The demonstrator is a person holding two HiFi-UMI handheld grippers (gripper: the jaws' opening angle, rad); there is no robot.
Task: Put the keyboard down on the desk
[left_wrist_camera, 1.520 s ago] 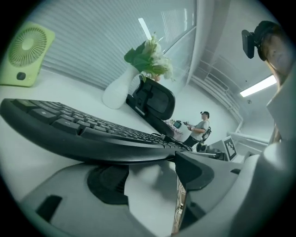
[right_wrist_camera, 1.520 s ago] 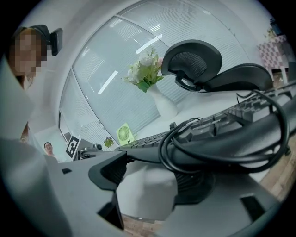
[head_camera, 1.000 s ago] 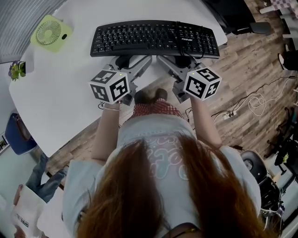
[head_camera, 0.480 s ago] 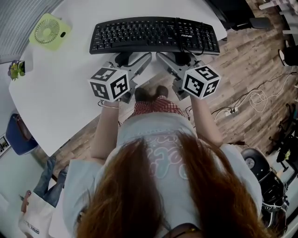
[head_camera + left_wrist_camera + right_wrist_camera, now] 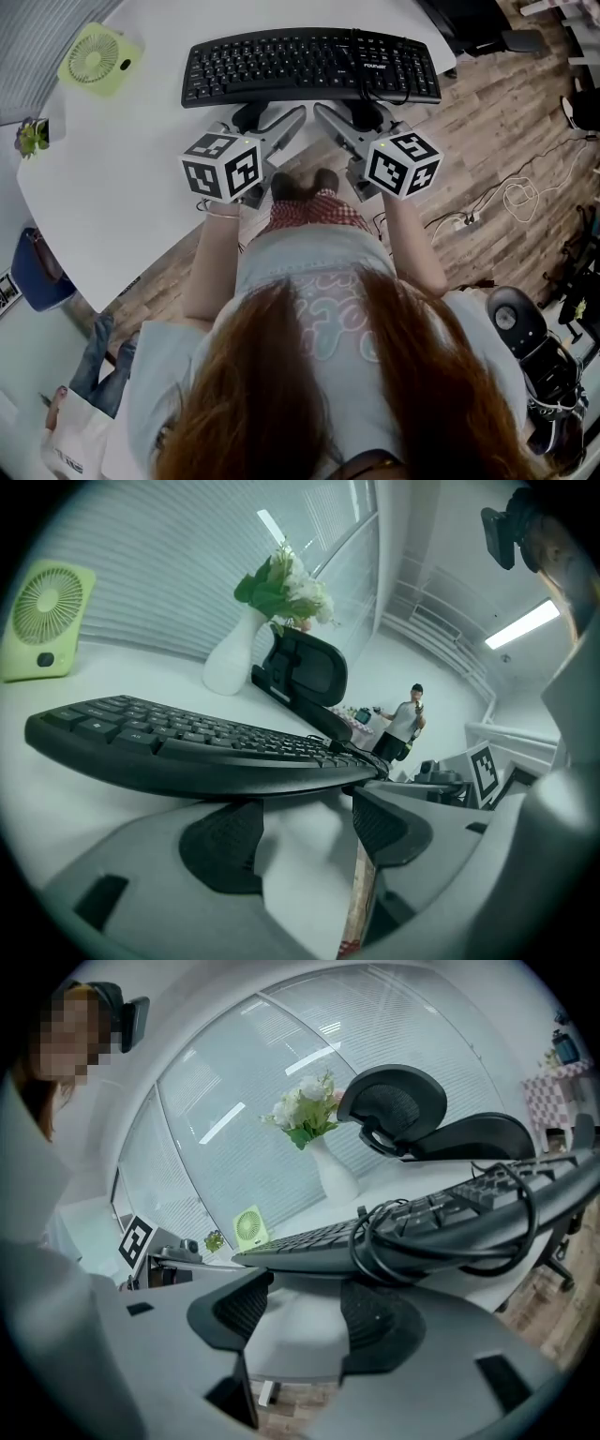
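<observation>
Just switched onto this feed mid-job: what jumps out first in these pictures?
A black keyboard stretches along the near edge of the white desk. Just short of it, the left gripper and right gripper point at its front edge, both with jaws apart and nothing between them. A lime-green fan stands out at the desk's far left.

Your left gripper and your right gripper point forward, side by side and near each other. Both have their jaws spread apart. Your left forearm and right forearm reach straight out in front of you.
</observation>
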